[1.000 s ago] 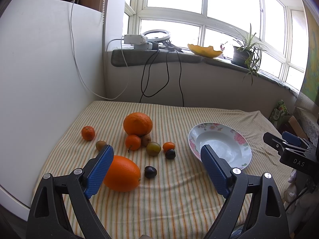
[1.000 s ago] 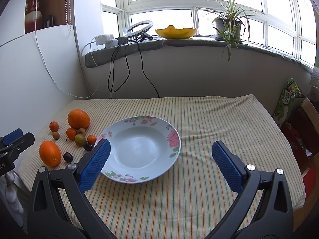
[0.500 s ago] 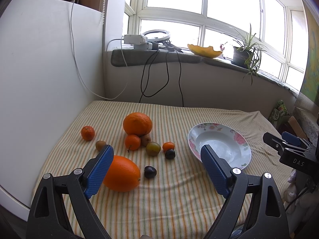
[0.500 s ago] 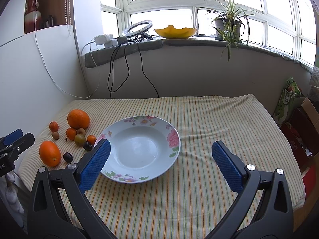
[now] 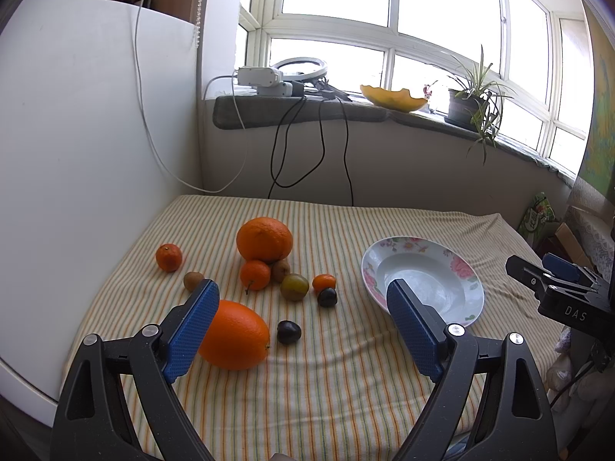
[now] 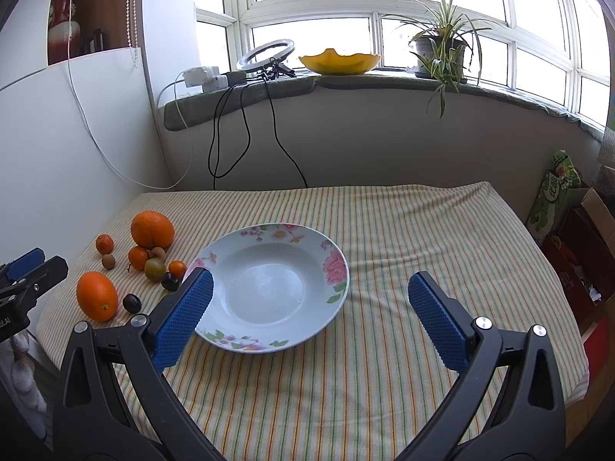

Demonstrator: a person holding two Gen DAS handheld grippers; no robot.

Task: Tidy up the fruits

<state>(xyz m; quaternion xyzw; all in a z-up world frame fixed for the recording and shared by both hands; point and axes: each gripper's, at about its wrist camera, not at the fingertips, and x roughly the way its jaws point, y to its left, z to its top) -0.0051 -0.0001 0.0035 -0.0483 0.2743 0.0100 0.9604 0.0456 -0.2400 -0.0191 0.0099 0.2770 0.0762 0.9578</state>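
Both my left fingers (image 5: pixel 301 328) and right fingers (image 6: pixel 309 317) are wide open and empty, and the big near orange (image 5: pixel 232 340) could roll off the soft striped bench (image 5: pixel 326 392) if I bump it before it reaches the plate (image 6: pixel 334 269).

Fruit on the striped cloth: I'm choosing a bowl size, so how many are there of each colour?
Large oranges: 2
Small orange fruits: 3
Brown fruits: 2
Green fruit: 1
Dark fruits: 2
Total: 10
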